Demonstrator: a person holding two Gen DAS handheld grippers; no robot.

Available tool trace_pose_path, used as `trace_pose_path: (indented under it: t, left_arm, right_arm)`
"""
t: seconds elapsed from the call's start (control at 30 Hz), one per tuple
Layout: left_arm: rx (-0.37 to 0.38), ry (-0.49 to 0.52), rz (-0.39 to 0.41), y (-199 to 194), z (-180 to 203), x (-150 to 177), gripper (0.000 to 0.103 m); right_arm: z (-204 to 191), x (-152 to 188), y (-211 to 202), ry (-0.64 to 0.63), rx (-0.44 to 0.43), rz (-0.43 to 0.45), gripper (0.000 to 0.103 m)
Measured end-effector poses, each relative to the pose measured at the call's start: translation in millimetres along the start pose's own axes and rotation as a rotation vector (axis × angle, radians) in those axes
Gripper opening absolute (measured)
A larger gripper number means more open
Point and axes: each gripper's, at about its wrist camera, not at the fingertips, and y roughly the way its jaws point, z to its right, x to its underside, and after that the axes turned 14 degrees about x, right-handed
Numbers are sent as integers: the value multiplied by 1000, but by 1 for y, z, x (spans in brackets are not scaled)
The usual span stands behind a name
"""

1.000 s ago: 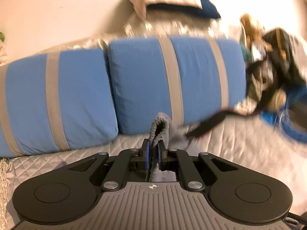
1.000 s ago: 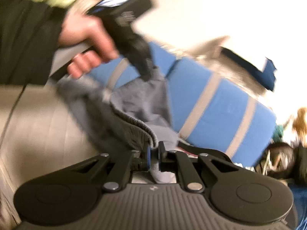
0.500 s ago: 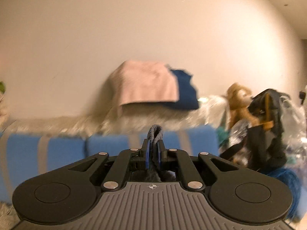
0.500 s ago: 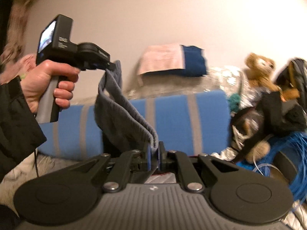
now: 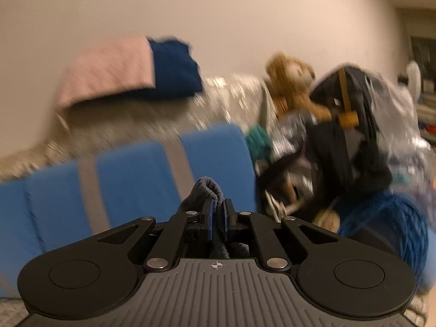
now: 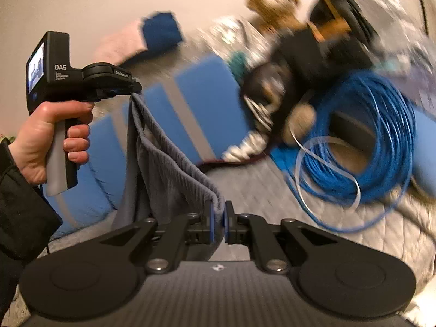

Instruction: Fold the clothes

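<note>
Blue cushions (image 6: 207,92) back the bed (image 6: 272,190); the grey garment (image 6: 169,169) is stretched from ten to four o'clock, clamped by left tongs (image 6: 136,89) marked "DAS" and right tongs (image 6: 218,222).

Both fisheye cameras ride just behind their own black gripper fingers. The left wrist view faces the cream wall over blue cushions with grey stripes (image 5: 130,188) and a brown plush bear (image 5: 290,81). The right wrist view, tilted, shares those and also takes in the neighbouring handheld gripper (image 6: 136,88) at close range.
</note>
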Motion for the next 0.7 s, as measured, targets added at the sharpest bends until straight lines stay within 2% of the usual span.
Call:
trace_pose_path:
  t: [0.13,0.23,0.3,0.33,0.37,0.4,0.47,0.5,0.57,0.7]
  left_arm:
    - [34,24,-58,54,16,22,7]
    - [93,55,-109,92,30,34,7]
    - [134,114,-206,127,41,43,12]
    - [143,142,-255,142,46,49,15]
    - [145,153,-270,147,47,55,26]
    - [148,164,-283,151,48,61,32]
    - [172,147,-276,142,41,69,66]
    - [185,137,-272,137,37,73,71]
    - [210,118,-264,128,29,80,76]
    - [221,85,-257,97,6,101,77]
  right_arm:
    - [18,11,29,29,37,-49,6]
    - [28,16,49,44,66,-83,6]
    - [37,21,66,74,87,-121,6]
    - [42,25,77,81,107,-142,6]
    - [45,30,86,87,122,-164,6]
    - [49,34,95,93,137,-187,6]
    - [56,45,110,105,169,-229,6]
    - [59,49,115,106,183,-246,6]
    - [62,55,118,105,199,-264,6]
    - [61,60,116,74,217,-295,8]
